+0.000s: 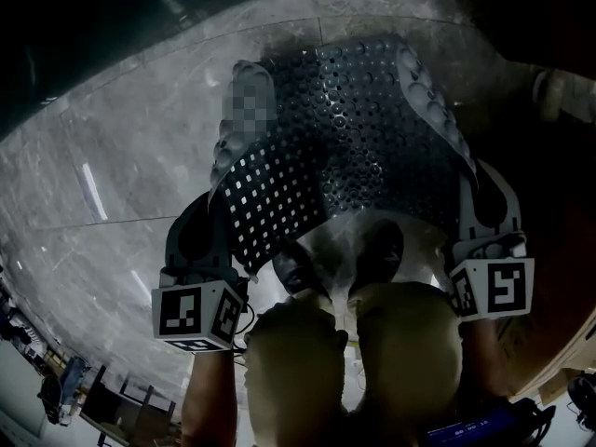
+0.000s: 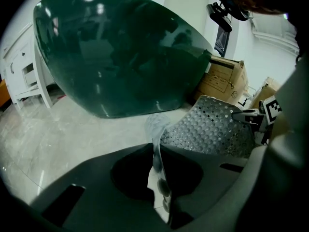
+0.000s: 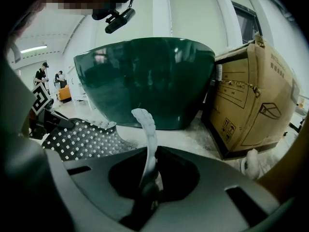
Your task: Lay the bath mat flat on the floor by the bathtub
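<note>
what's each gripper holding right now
Left gripper: shut on one edge of the bath mat.
Right gripper: shut on the mat's other edge.

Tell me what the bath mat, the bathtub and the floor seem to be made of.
Bath mat: soft rubber or plastic by its look, grey, perforated, studded with suction cups; it curls at the edges. Bathtub: hard glossy dark green shell with sharp reflections, perhaps acrylic. Floor: polished veined stone or tile, with joint lines.

Floor (image 1: 112,203) open on my left and ahead, up to the bathtub (image 3: 145,81). Cardboard box (image 3: 251,95) walls off the right, just beside the tub. My held bath mat (image 1: 345,138) screens the middle. White cabinet (image 2: 21,71) far left.
</note>
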A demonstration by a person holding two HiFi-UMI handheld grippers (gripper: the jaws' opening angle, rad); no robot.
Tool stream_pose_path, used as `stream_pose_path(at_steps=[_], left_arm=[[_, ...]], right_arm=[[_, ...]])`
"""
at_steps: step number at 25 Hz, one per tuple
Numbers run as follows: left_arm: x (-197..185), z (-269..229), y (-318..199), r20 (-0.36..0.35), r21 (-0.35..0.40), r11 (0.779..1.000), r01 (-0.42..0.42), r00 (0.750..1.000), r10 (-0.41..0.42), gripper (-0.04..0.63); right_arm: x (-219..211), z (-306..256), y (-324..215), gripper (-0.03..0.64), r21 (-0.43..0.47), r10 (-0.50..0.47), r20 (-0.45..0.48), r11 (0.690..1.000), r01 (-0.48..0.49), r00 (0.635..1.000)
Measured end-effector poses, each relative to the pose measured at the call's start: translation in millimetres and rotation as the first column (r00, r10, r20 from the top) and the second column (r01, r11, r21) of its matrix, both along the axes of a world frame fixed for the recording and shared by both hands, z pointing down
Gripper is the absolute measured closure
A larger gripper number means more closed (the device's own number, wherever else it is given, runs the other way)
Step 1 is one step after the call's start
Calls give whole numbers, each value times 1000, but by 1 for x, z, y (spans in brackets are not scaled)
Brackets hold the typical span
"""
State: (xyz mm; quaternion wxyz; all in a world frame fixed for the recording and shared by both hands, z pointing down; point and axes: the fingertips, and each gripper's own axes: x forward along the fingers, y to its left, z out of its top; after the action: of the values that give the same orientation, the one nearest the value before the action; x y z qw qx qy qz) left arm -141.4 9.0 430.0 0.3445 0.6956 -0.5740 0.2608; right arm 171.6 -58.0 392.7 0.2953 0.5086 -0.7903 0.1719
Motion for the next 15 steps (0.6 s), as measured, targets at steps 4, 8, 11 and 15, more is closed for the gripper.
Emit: stream_pose_path(at_steps=[4,8,11,15], left_arm=[[0,9,4,0,0,1000,2,1000,-2,557],[-5,22,9,-7,-5,1000,18,1000,-18,557],[-2,21,11,-20,-5,1000,17,1000,-17,557],[6,8,10,-44,-10,1000,2,999,-3,557]], right_arm=[[5,8,0,586,7,3,0,1000,-3,1000],[3,17,-1,586,13,-1,-5,1000,1,1000],[9,12,-3,586,27,-2,-12,1000,3,1000],[24,-11,-9,586,36,-3,-28,999,4,1000]])
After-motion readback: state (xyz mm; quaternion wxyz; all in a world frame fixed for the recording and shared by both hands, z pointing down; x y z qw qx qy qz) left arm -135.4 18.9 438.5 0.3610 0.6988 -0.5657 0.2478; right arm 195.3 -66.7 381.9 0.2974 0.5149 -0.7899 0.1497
